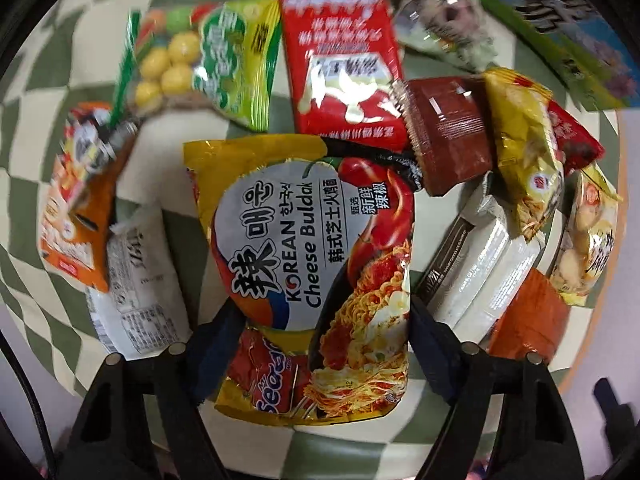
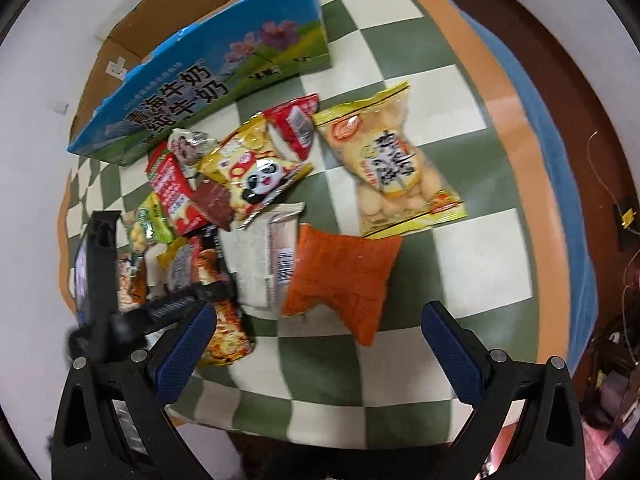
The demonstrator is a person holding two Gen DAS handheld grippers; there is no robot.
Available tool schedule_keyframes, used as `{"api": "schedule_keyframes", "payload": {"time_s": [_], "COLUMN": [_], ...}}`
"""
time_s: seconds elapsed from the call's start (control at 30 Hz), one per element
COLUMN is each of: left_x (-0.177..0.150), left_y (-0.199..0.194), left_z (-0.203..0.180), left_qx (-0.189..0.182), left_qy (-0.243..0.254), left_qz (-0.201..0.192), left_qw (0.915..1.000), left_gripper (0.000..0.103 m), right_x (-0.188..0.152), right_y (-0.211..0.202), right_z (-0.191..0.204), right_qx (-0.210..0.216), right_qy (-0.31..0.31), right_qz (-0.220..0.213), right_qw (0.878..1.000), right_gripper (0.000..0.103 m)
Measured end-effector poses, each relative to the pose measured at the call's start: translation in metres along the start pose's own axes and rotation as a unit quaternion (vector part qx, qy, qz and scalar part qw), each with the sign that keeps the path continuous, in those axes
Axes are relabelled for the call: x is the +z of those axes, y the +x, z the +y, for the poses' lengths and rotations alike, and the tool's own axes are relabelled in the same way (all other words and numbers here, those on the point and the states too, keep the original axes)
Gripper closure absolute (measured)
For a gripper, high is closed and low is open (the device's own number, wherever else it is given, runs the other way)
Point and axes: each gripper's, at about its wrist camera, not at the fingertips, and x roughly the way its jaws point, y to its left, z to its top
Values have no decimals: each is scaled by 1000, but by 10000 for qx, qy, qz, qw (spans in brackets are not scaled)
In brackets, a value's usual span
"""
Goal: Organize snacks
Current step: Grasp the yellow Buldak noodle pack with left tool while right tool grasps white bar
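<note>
Left gripper (image 1: 320, 336) clamped on Cheese Buldak noodle packet (image 1: 312, 240); right gripper (image 2: 320, 344) apart above orange pouch (image 2: 344, 272) mid-tabletop

Snack packets (image 2: 256, 184) piled on checked cloth (image 2: 472, 264) w/ milk carton box (image 2: 208, 80) just behind, cheese noodle pack (image 1: 316, 264) atop.

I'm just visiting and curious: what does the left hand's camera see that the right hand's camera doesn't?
Only the left view shows the Korean Cheese Buldak noodle packet face-on between the left gripper fingers, readable.

Only the right view shows the panda packet's face, the open cardboard box, and the right gripper open above the cloth.

Both show the orange packet, the red packet and the checked cloth.
</note>
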Motion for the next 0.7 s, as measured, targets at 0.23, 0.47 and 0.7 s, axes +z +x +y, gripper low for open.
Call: {"api": "schedule_keyframes", "payload": {"time_s": [0.23,0.47,0.7], "left_x": [-19,-3,23], "left_y": [-18,-12,13], "left_z": [4,28,48], "left_qx": [581,85,-247], "left_qy": [1030,1204,1041], "left_qz": [-389,-104,141], "left_qw": [9922,9926,9942], "left_gripper": [30,19,15], "right_x": [5,25,28], "right_y": [26,88,121], "right_z": [30,60,78], "right_qx": [280,281,-521], "right_qy": [161,489,197], "right_qz": [271,691,827], "right_qw": [9991,9960,9950], "right_gripper": [1,20,29]}}
